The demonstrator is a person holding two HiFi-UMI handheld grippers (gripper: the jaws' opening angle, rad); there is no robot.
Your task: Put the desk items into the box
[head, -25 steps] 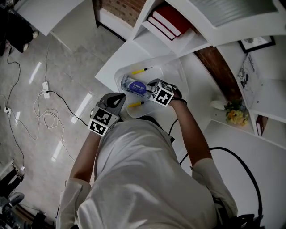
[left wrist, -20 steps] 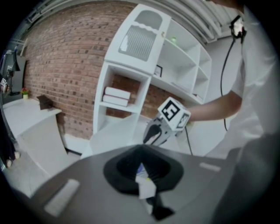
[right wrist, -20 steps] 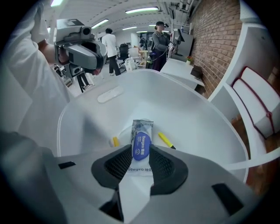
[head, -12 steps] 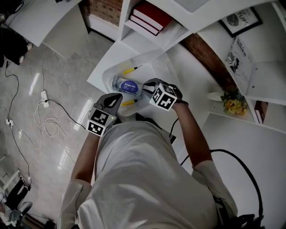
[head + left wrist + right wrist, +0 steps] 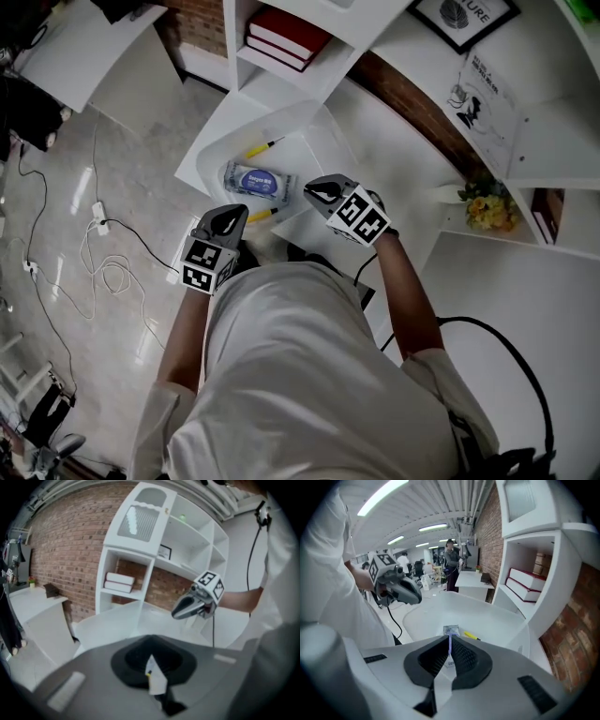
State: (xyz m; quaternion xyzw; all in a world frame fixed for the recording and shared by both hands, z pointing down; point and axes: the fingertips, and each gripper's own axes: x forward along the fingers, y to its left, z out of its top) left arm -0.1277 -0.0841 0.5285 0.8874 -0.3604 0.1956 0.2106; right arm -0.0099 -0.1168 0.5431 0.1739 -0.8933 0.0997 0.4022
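Observation:
A clear plastic box (image 5: pixel 210 156) stands on the white desk. In it lie a blue-and-white wipes packet (image 5: pixel 255 180) and two yellow pens (image 5: pixel 260 147) (image 5: pixel 263 215). My right gripper (image 5: pixel 310 190) hovers at the box's right rim, its jaws closing with nothing between them. The right gripper view looks down over those jaws (image 5: pixel 450 641) onto the packet (image 5: pixel 451 630) and a pen (image 5: pixel 471 636). Near the box's front edge, my left gripper (image 5: pixel 234 215) is shut and empty. Through its closed jaws (image 5: pixel 152 667) only a sliver of white shows. Each gripper view catches the other gripper (image 5: pixel 188 607) (image 5: pixel 406 592).
White shelving behind the desk holds red books (image 5: pixel 281 33) and a framed picture (image 5: pixel 464 14). Yellow flowers (image 5: pixel 485 212) stand at the right. Cables (image 5: pixel 94 246) trail over the floor at the left. A person (image 5: pixel 452 559) stands far off in the room.
My right gripper has drawn back from above the packet to the box's right side, and its jaws have come together. The left gripper stays near the front edge.

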